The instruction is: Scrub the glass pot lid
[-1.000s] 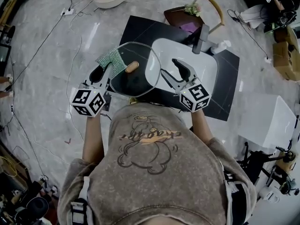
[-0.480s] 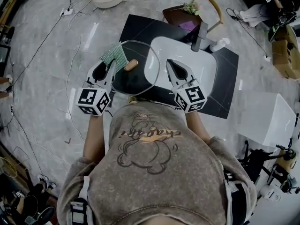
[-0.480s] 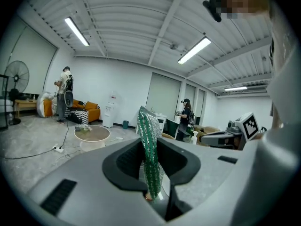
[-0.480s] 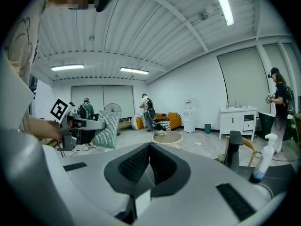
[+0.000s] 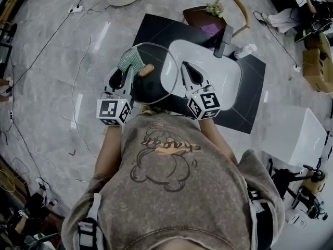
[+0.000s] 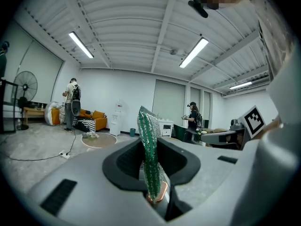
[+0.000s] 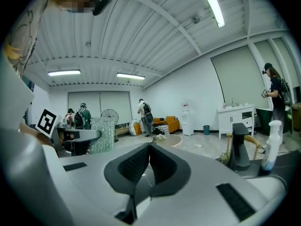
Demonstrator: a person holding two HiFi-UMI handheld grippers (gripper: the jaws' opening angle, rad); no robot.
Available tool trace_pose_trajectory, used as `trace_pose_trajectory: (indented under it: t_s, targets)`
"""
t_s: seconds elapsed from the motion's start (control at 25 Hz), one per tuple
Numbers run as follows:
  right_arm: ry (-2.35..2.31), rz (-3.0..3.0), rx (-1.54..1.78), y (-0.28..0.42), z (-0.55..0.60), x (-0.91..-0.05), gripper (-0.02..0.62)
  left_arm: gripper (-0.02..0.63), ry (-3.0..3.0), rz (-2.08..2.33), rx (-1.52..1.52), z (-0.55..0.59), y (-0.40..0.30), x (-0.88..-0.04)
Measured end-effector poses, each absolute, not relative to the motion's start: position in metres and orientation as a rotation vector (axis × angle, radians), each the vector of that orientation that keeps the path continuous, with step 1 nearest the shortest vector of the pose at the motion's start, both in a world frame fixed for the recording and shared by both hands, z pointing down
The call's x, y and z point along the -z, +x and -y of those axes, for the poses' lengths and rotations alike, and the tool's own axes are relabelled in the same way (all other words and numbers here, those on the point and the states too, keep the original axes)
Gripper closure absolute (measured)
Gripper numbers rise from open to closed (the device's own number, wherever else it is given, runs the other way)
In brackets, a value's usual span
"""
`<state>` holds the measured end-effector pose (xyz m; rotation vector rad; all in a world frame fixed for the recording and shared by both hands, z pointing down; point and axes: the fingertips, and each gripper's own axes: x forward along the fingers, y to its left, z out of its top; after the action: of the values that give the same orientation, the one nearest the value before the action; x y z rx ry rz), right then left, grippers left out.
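- Currently: grey marbled floor [image 5: 47, 87] all round, with thin cables trailing across its left side.
- Black table [image 5: 156, 29] sits far of the person. A white sink [image 5: 229, 85] is set into its right half, with a dark faucet [image 5: 225, 39] at the sink's far edge.
- Glass pot lid [image 5: 156, 59] is between the two grippers, over the table's near left part and overlapping the sink's left edge. It is tilted up on edge, not lying flat.
- Left gripper [image 5: 122, 69]: near left of the lid, marker cube [image 5: 113, 111] towards the person. Jaws clamped on a green scouring pad.
- Right gripper [image 7: 149, 149]: at the lid's right rim, over the sink's left side. Jaws closed tight, tips meeting. A thin pale edge runs down the slot between the pads, read as the lid's rim pinched there.
- Green scouring pad [image 5: 130, 60]: stands upright out of the left gripper's jaws, with a silvery sheen. It is at the lid's far left rim; contact with the glass cannot be confirmed.
- Wooden knob [image 5: 146, 70]: on the lid's left-facing side, pointing towards the left gripper, just right of the pad.
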<state>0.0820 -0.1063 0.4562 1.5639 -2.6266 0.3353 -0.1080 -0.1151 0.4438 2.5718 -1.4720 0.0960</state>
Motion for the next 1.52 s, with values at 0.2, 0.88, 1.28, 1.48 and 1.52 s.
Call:
trace_pose_trajectory:
  t_s: [0.2,0.88,1.28,1.48,1.52]
  targets:
    - [1.547,2.607,-0.336,0.078,0.109,-0.467,0.568,0.515,2.533,1.498,-0.089,0.115,-0.115,-0.451]
    - [1.544,2.599,-0.339,0.073,0.11,-0.468,0.569,0.515,2.52,1.529,-0.09,0.115,-0.122,-0.447]
    - [1.522,2.607,-0.34,0.069,0.108,-0.47,0.569,0.515,2.498,1.541,-0.094,0.114,-0.126,-0.45]
    - [1.513,2.605,-0.341,0.066,0.11,-0.471,0.569,0.515,2.498,1.54,-0.102,0.116,-0.128,-0.45]
    - [1.511,2.606,-0.341,0.066,0.111,-0.471,0.569,0.515,2.499,1.54,-0.104,0.117,-0.128,-0.45]
